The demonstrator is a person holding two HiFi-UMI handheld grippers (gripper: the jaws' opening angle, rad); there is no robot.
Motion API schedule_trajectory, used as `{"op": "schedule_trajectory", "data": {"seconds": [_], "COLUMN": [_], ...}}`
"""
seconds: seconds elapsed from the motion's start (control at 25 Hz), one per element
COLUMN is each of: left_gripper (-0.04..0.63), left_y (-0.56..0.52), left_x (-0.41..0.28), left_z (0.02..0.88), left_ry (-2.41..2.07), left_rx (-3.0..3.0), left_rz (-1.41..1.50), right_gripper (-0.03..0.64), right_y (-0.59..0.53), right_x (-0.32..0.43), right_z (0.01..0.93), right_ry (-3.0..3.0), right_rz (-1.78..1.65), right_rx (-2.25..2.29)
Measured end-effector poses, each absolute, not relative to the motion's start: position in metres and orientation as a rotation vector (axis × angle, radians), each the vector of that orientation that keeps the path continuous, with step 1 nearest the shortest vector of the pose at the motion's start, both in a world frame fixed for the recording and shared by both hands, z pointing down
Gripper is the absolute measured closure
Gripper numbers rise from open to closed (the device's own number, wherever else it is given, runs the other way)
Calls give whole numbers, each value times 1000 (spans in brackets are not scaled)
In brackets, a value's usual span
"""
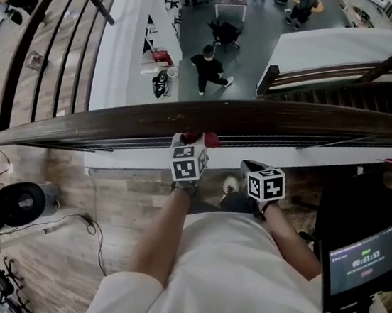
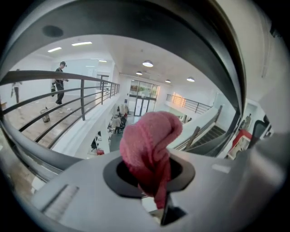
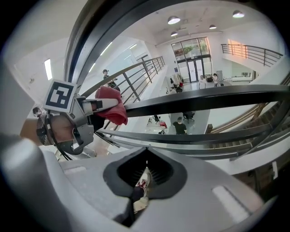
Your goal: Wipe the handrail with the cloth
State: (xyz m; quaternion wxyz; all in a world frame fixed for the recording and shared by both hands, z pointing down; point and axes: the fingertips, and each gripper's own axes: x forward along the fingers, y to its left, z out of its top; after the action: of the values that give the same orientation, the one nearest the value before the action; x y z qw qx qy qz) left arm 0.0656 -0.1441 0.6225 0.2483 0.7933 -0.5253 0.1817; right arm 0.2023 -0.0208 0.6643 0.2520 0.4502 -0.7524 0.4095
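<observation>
Left tool (image 1: pixel 194 140) with cloth (image 1: pixel 211 140) at handrail (image 1: pixel 106 124)

Red-pink cloth (image 1: pixel 209 139): terry, bunched in a lump, pinched btw left gripper (image 2: pixel 152 179) jaws, at near edge of handrail (image 1: pixel 106 123). Handrail: dark brown, glossy, runs L-R across head view w/ slight curve.

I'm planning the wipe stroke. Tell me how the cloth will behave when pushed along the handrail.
Probably floppy: the cloth bunches and folds over above the left gripper rather than holding a shape. Likely light, since one pinch holds it up. Its fuzzy surface should drag, not slide, on the smooth handrail.
</observation>
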Motion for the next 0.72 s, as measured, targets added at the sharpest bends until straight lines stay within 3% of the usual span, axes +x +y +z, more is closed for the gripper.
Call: {"op": "schedule_trajectory", "data": {"seconds": [0.72], "left_gripper": [511], "left_y": [-145], "left_x": [-55], "left_z": [631], "left_ry": [-1457], "left_rx": [2156], "left_rz": [460], "right_gripper": [614], "right_y": [-36], "right_x": [110], "right_z": [651], "right_ry": [-2039], "right_rz": [1048], "right_rx": [1295]}}
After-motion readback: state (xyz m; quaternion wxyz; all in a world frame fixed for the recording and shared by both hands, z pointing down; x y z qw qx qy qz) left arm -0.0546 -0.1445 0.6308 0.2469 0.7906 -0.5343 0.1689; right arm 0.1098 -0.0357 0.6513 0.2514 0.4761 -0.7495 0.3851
